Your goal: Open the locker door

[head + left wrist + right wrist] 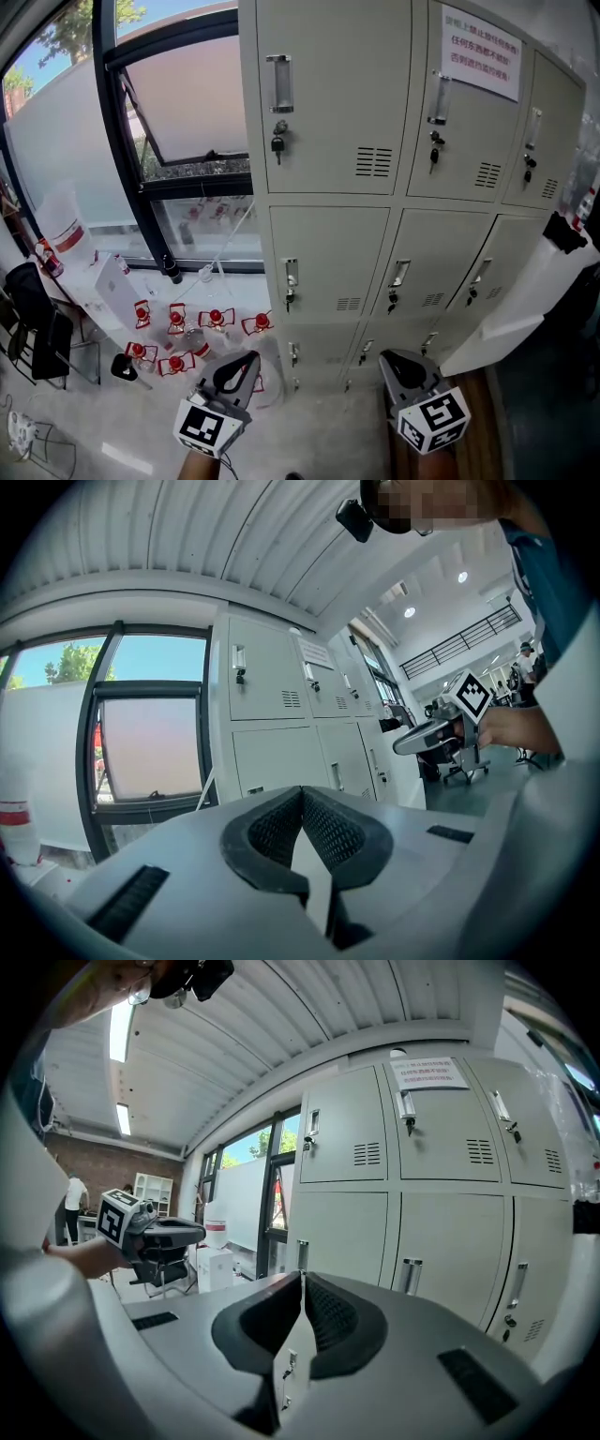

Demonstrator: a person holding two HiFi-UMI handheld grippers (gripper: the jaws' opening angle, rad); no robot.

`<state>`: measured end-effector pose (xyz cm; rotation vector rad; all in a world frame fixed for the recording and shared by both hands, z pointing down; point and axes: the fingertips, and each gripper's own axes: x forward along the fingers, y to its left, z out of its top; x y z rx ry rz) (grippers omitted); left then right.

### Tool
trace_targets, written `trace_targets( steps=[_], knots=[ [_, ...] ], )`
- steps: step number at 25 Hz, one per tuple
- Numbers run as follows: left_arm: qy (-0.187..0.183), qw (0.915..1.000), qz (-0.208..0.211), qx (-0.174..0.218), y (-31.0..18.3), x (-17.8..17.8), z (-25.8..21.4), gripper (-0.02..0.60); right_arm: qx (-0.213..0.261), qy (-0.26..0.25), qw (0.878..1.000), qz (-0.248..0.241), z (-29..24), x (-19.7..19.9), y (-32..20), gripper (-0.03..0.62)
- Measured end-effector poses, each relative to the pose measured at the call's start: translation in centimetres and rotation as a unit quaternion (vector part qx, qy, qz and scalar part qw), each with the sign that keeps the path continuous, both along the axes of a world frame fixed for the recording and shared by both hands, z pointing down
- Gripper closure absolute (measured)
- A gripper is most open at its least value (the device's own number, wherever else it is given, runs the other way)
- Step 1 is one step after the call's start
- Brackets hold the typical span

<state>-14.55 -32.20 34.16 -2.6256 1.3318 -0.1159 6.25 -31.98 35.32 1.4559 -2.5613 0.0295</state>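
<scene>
A bank of beige lockers [375, 141] fills the head view, and every door I can see is closed. The top-left door carries a metal handle [278, 82] with a key [278, 142] hanging in the lock below it. The middle-row doors have handles [292, 274] too. My left gripper [247, 360] and right gripper [386, 360] sit low in front of the lockers, apart from them, both shut and empty. In the left gripper view the jaws [302, 791] meet, facing the lockers [272, 714]. The right gripper [302, 1277] also points at the lockers [394, 1194], jaws together.
A dark-framed window [169, 141] stands left of the lockers. Several red-capped bottles [178, 339] sit on the floor below it, with a black chair [33, 323] further left. A white slanted object [520, 305] leans at the right. A paper notice [481, 49] is on an upper door.
</scene>
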Motion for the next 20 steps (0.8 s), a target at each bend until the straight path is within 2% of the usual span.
trace_targets(
  steps=[7, 15, 20],
  knots=[
    [0.016, 0.9998, -0.008, -0.004, -2.0, -4.7, 0.7, 0.565, -0.005, 0.003, 1.0, -0.008, 0.4, -5.0, -3.1, 0.556],
    [0.017, 0.9983, -0.056, -0.002, -3.6, -8.6, 1.5, 0.565, -0.003, 0.014, 0.999, -0.047, 1.1, -9.5, -8.9, 0.556],
    [0.015, 0.9955, -0.091, -0.019, -4.3, -10.3, 2.3, 0.565, -0.009, 0.02, 0.997, -0.072, 2.2, -12.0, -13.2, 0.556]
  ],
)
